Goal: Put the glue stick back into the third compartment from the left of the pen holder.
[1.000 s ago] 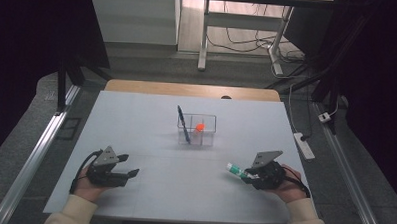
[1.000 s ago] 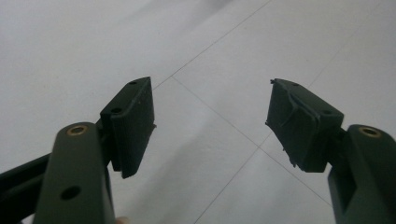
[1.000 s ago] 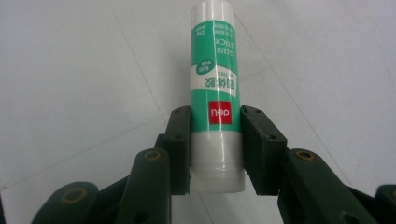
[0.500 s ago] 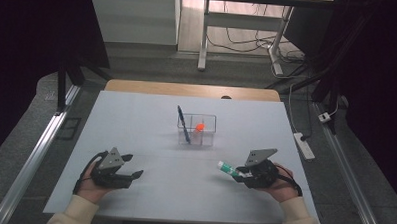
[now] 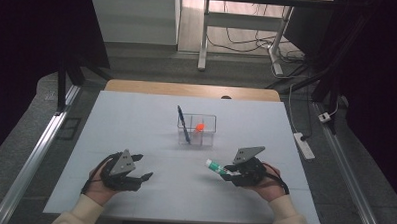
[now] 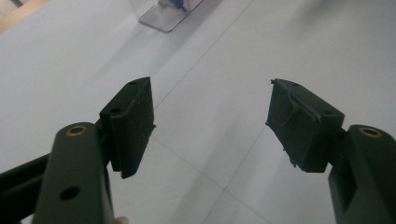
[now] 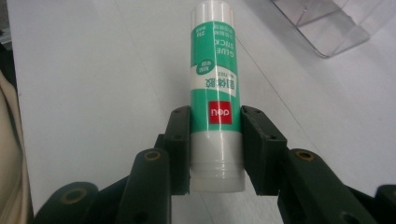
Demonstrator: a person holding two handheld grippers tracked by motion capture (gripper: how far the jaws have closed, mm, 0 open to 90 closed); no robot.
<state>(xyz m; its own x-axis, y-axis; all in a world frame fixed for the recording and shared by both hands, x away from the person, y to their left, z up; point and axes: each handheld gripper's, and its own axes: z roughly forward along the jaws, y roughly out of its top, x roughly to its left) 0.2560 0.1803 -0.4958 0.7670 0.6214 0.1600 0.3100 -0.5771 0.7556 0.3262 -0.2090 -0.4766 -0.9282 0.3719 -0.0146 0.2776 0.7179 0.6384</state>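
glue stick [image 7: 215, 100] | clamped in right tongs [image 7: 215, 144] | left tongs [image 6: 210, 121] wide, empty | clear organizer [image 5: 196, 129] beyond

The table [image 5: 136, 125] has a pale grey top with a wooden far edge. A clear box [image 5: 197, 129] stands near the middle of it.

A clear box [image 5: 196, 129] stands near the middle of the tabletop [image 5: 136, 120], toward its far edge, holding a dark pen [image 5: 183, 123] and a small orange thing [image 5: 200, 126].
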